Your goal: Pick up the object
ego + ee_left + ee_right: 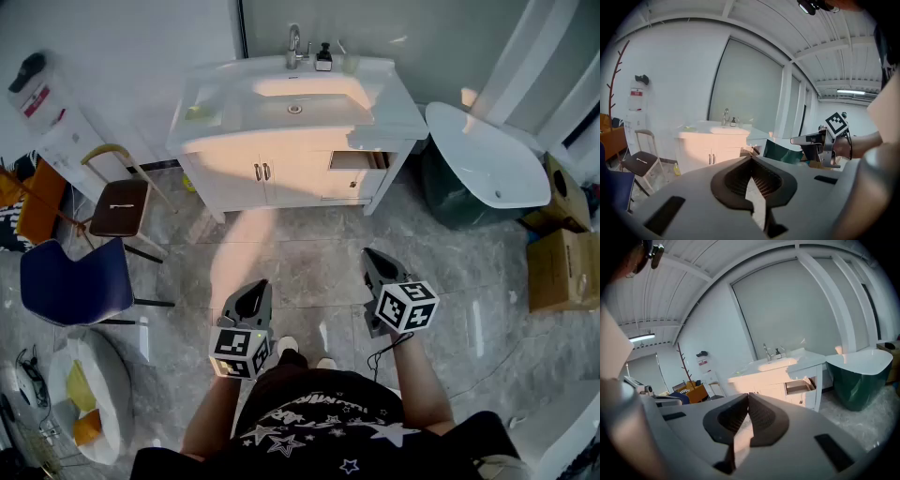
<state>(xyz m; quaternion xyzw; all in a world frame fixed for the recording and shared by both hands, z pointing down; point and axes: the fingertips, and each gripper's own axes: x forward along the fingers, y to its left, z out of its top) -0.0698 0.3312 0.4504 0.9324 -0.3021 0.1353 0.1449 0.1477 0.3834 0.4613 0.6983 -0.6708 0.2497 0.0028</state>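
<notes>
Left gripper point(255, 289) and right gripper point(372, 255), both closed and empty, hang at lower centre, well apart from the sink cabinet point(281, 173) at upper centre, whose tabletop point(389, 108) carries a small bottle point(323, 58), probably the object; approach step, so the next move calls for advancing, then opening.

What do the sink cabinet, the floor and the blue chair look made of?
Sink cabinet: likely white painted wood or laminate, with smooth flat doors.
Floor: probably polished grey stone or tile, veined and reflective.
Blue chair: plastic or fabric, unclear, with a dull surface.
</notes>
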